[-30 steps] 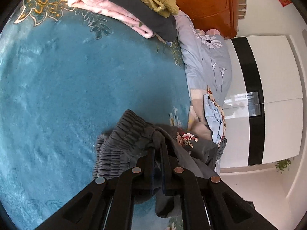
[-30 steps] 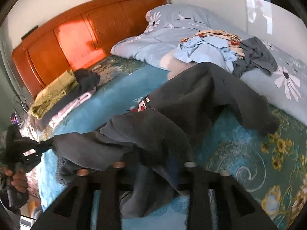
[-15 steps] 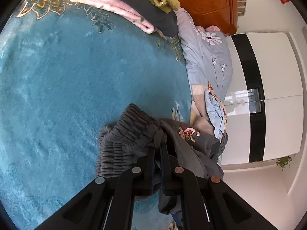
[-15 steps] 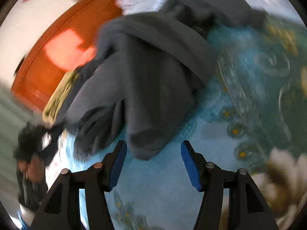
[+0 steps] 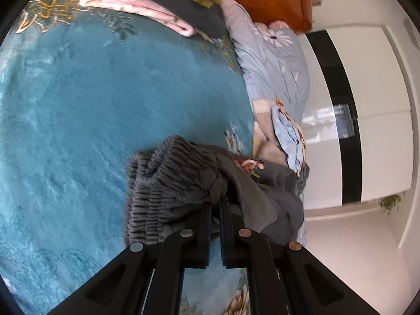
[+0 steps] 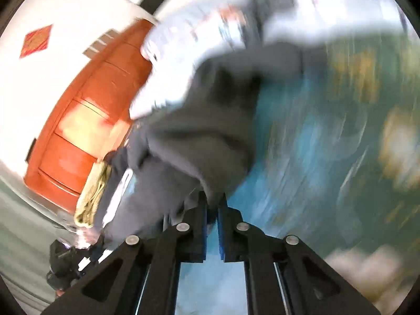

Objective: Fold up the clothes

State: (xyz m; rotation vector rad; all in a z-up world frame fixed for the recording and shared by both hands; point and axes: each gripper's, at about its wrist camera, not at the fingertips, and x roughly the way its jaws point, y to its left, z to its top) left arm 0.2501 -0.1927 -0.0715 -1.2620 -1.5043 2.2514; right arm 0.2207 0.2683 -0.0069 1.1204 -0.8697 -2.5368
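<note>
Two grippers (image 5: pixel 215 204) (image 6: pixel 212 202), one grey garment (image 5: pixel 183 173), one headboard (image 6: pixel 78 120)

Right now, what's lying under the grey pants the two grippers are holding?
The teal floral blanket lies beneath the grey pants, which both the left gripper and right gripper pinch. Whatever sits directly under the bunched fabric is covered.

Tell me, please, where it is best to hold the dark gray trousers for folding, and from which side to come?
Probably at the gathered waistband, taken at its end from the open blanket side. Its ribbed edge is thick and marks one end of the dark gray trousers. The left gripper already pinches there.
</note>
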